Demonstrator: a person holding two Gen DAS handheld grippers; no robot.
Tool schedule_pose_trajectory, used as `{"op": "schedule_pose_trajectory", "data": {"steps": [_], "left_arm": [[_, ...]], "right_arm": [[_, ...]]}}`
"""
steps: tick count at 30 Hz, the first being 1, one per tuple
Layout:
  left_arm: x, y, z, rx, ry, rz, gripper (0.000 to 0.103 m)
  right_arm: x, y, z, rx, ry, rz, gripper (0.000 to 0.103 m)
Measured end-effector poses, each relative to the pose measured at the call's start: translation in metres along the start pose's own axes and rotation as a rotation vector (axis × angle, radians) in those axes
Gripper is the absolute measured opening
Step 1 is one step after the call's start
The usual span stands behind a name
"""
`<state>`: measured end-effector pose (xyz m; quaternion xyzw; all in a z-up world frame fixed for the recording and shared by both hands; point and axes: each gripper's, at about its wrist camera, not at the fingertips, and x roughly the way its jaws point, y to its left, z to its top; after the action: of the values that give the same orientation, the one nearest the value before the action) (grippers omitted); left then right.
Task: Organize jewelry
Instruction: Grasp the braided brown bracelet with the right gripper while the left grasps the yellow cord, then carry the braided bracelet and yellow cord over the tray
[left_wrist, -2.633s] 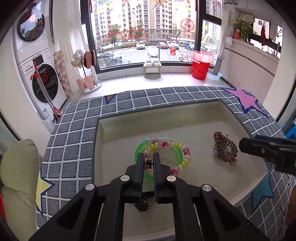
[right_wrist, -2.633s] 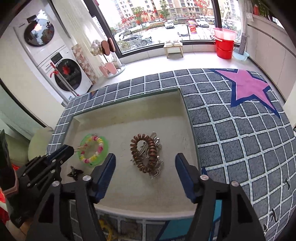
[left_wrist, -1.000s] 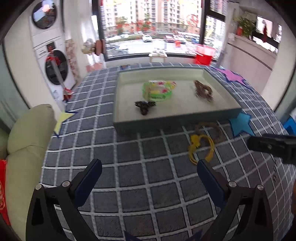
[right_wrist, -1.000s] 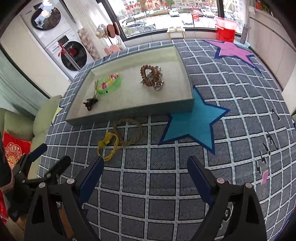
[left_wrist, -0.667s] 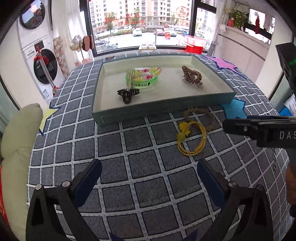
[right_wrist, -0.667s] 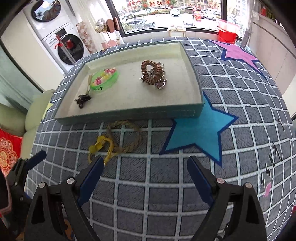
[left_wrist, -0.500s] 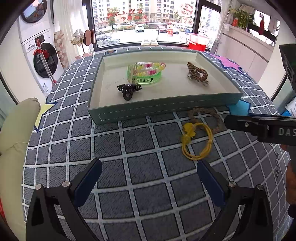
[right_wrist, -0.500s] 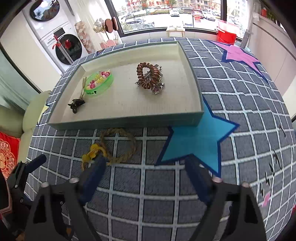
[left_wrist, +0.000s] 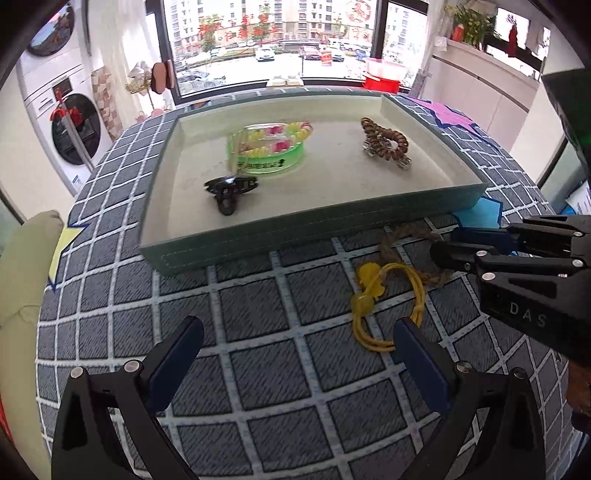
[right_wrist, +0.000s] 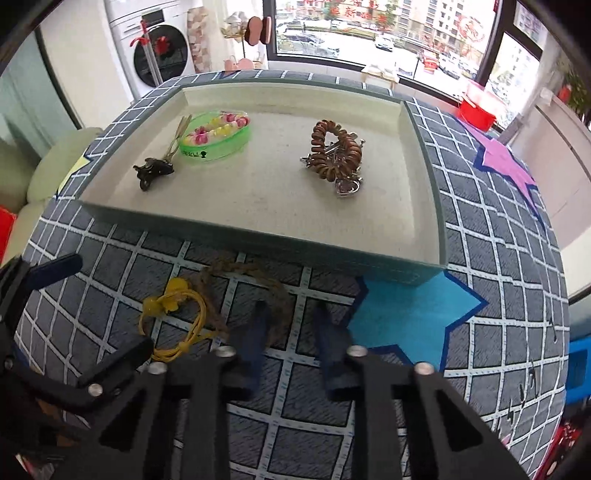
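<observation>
A teal tray holds a green bangle with a bead bracelet, a black hair clip and a brown coil hair tie on metal clips. On the checked cloth in front lie a yellow cord loop and a brown rope bracelet. My left gripper is open and empty just before the yellow loop. My right gripper is partly open, low over the rope bracelet, and shows at the right of the left wrist view.
The cloth has blue and pink star patches. A cushion lies at the left. A washing machine and a window stand behind the table.
Both grippers have moved forward and down toward the cord and rope. The right gripper's jaws have narrowed and it has dropped close over the rope bracelet.
</observation>
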<state>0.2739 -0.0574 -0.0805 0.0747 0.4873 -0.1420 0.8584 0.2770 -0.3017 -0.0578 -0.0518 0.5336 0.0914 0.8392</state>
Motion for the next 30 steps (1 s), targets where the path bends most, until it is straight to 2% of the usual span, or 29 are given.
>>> {"op": "schedule_pose_trajectory", "data": {"steps": [1,3,7,9,10,11,12,13,15,19,23,30], "left_arm": [[0.002,-0.003,0.001,0.011,-0.001,-0.001,0.103],[0.005,-0.007,0.005,0.033,-0.002,0.000,0.103],[0.008,-0.014,0.010,0.064,0.002,-0.013,0.094],[0.007,-0.018,0.012,0.083,-0.006,-0.036,0.078],[0.005,-0.021,0.013,0.100,-0.009,-0.048,0.073],[0.005,-0.024,0.012,0.114,-0.011,-0.061,0.059],[0.004,-0.028,0.012,0.134,-0.015,-0.072,0.035],[0.003,-0.032,0.012,0.154,-0.014,-0.086,0.026],[0.002,-0.034,0.012,0.154,-0.012,-0.098,0.026],[-0.004,-0.020,0.008,0.068,-0.017,-0.152,0.026],[-0.015,-0.007,0.006,0.026,-0.041,-0.166,0.026],[-0.035,0.004,0.006,0.012,-0.096,-0.165,0.026]], "right_arm": [[0.000,0.000,-0.001,-0.002,-0.003,0.002,0.011],[-0.001,-0.002,-0.002,0.005,-0.010,0.005,0.010],[-0.001,-0.008,-0.004,0.033,-0.019,0.026,0.007],[0.000,-0.009,-0.004,0.039,-0.022,0.036,0.007],[0.000,-0.009,-0.004,0.038,-0.024,0.037,0.007],[0.000,-0.009,-0.004,0.036,-0.025,0.036,0.007],[0.001,-0.008,-0.003,0.037,-0.026,0.036,0.007],[0.001,-0.009,-0.004,0.039,-0.028,0.037,0.007],[0.000,-0.009,-0.004,0.044,-0.030,0.040,0.007],[-0.001,-0.011,-0.005,0.061,-0.036,0.046,0.007],[-0.009,-0.011,-0.006,0.071,-0.049,0.062,0.007],[-0.034,-0.012,-0.006,0.074,-0.093,0.081,0.007]]}}
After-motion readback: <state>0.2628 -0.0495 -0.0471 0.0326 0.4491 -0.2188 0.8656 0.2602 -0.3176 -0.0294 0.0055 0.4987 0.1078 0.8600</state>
